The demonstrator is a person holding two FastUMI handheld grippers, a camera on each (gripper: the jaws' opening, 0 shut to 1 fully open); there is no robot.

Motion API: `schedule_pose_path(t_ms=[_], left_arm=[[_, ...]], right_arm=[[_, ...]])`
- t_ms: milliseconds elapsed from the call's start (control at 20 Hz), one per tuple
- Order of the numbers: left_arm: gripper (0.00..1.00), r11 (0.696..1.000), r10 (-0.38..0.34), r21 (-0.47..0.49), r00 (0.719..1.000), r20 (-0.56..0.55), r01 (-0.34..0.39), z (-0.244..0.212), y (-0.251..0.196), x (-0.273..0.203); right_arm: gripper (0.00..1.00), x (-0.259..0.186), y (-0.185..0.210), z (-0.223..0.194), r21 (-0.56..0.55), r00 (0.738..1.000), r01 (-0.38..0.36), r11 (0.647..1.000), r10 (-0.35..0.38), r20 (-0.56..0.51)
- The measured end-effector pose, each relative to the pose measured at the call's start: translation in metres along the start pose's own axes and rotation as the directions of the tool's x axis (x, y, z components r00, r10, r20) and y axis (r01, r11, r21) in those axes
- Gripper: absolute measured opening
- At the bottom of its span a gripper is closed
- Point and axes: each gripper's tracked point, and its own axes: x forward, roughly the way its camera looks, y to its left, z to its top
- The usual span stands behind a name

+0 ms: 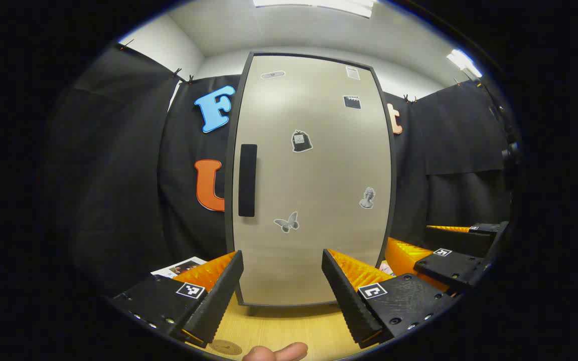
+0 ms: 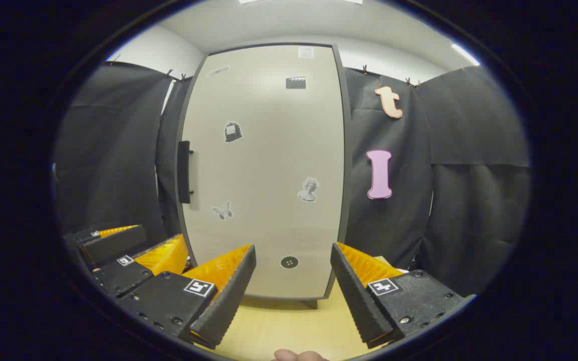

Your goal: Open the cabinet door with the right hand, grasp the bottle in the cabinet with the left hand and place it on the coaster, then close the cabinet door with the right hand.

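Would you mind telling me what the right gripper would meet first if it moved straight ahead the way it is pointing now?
Most likely the closed cabinet door. The right gripper, jaws apart, faces the door's lower panel, well right of the handle; nothing stands between them over the table.

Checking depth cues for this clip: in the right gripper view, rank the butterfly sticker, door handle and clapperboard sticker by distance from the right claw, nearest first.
1. Butterfly sticker, low on the cabinet door, left of the right claw.
2. Door handle, on the door's left edge, higher.
3. Clapperboard sticker, near the door's top.
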Motion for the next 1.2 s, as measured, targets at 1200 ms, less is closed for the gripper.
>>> schedule_pose_path(t_ms=[1200], left_arm=[[0.95,0.999,0.032,0.002,0.998,-0.06,-0.032,-0.016,0.01,0.003]], right_arm=[[0.96,0.003,0.012,-0.013,0.001,0.998,-0.033,0.999,0.033,-0.044]])
